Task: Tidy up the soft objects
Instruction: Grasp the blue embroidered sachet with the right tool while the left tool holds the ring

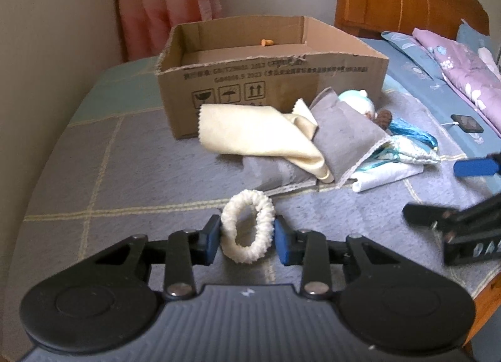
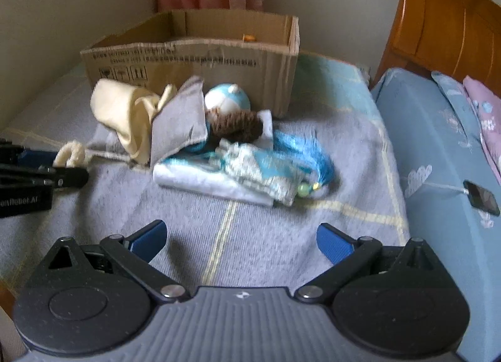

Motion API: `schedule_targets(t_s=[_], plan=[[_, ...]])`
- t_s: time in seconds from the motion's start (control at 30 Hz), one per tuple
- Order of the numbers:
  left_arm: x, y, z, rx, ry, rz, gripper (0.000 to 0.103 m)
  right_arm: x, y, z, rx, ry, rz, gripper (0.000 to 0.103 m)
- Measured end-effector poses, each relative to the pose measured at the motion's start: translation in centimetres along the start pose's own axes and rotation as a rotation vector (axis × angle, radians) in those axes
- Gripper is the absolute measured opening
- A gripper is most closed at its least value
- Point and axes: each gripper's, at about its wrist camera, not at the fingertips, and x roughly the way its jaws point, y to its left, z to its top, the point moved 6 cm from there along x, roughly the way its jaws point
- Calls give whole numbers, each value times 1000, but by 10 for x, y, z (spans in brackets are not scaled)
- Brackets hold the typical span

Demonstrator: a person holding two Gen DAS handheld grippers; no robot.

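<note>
Standing upright between the left claw (image 1: 247, 238)'s pads, a cream scrunchie (image 1: 247, 226).

White fluffy scrunchie (image 1: 247, 227), ring-shaped, standing upright on the grey checked bedcover (image 1: 94, 167), near its front edge. Behind it a pile of soft things in the middle of the bedcover: cream cloth (image 1: 260, 134) draped over grey cloth (image 1: 341, 130); round blue-white plush (image 2: 228, 97), brown knitted piece (image 2: 235, 127), folded white-turquoise fabric (image 2: 250, 170), blue tassel (image 2: 307, 149). Open cardboard box (image 1: 272, 80) just behind, toward the far edge.
</note>
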Motion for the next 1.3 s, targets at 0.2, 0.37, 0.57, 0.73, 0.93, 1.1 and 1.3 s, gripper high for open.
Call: schedule_targets(t_s=[0.2, 0.37, 0.57, 0.73, 0.93, 1.1, 1.3], plan=[[-1, 5, -1, -13, 5, 2, 35, -1, -10, 22, 0, -43, 57, 103], [-1, 6, -1, -19, 6, 1, 35, 19, -10, 38, -34, -35, 115, 103], [-2, 8, -2, -27, 10, 2, 35, 38, -8, 41, -12, 20, 185, 103], [-1, 7, -1, -24, 10, -1, 35, 18, 6, 29, -13, 53, 285, 103], [-1, 7, -2, -26, 11, 0, 35, 8, 9, 25, -71, 41, 299, 103], [-1, 7, -1, -27, 14, 0, 35, 26, -7, 42, -102, 26, 265, 102], [0, 8, -1, -27, 16, -1, 35, 42, -4, 40, -163, 98, 284, 96]])
